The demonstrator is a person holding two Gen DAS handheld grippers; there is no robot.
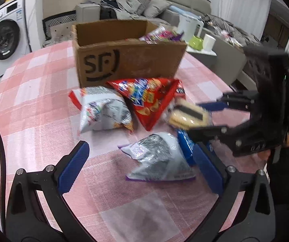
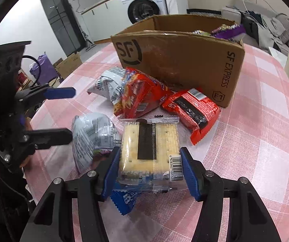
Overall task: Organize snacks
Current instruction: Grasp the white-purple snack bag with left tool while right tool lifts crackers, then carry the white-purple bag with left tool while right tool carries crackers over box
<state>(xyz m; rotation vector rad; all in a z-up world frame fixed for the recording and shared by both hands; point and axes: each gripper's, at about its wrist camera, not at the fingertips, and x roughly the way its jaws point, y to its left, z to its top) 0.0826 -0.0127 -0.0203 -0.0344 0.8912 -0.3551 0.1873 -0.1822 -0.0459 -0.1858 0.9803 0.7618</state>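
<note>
Looking down from the left wrist view: left gripper (image 1: 140, 168) has its blue fingers (image 1: 74, 167) spread wide apart, nothing between the pads. It hovers over a silver snack bag (image 1: 156, 158) lying on the pink checked tablecloth (image 1: 33, 109). A blue packet (image 1: 185, 145) pokes out from under that bag's right edge. Further back sit a white-and-silver bag (image 1: 104, 111) and a red chip bag (image 1: 148, 98), touching each other, both just in front of the cardboard box (image 1: 132, 60) marked SF. The box is open at the top, with colourful wrappers (image 1: 162, 35) showing inside at its right end. At right, the right gripper (image 1: 197, 119) comes in from the side, clamped on a cracker pack (image 1: 186, 116), blurred, held above the table. A washing machine (image 1: 5, 36) stands far left, a sofa (image 1: 144, 8) behind.

Right wrist view: right gripper (image 2: 149, 166) pads press both sides of the clear cracker pack (image 2: 149, 143), barcode at its lower right. Blue packet (image 2: 125, 200) sits under the pack near the left finger. Silver snack bag (image 2: 91, 139) is just left of the crackers. Red chip bag (image 2: 138, 94) and white-and-silver bag (image 2: 110, 84) are bunched ahead, and a red wrapped pack (image 2: 192, 109) lies to the right near the box corner. Cardboard box (image 2: 184, 60) is behind, purple wrappers (image 2: 227, 30) inside. Left gripper (image 2: 71, 114) is at the left edge, fingers apart, empty.
</note>
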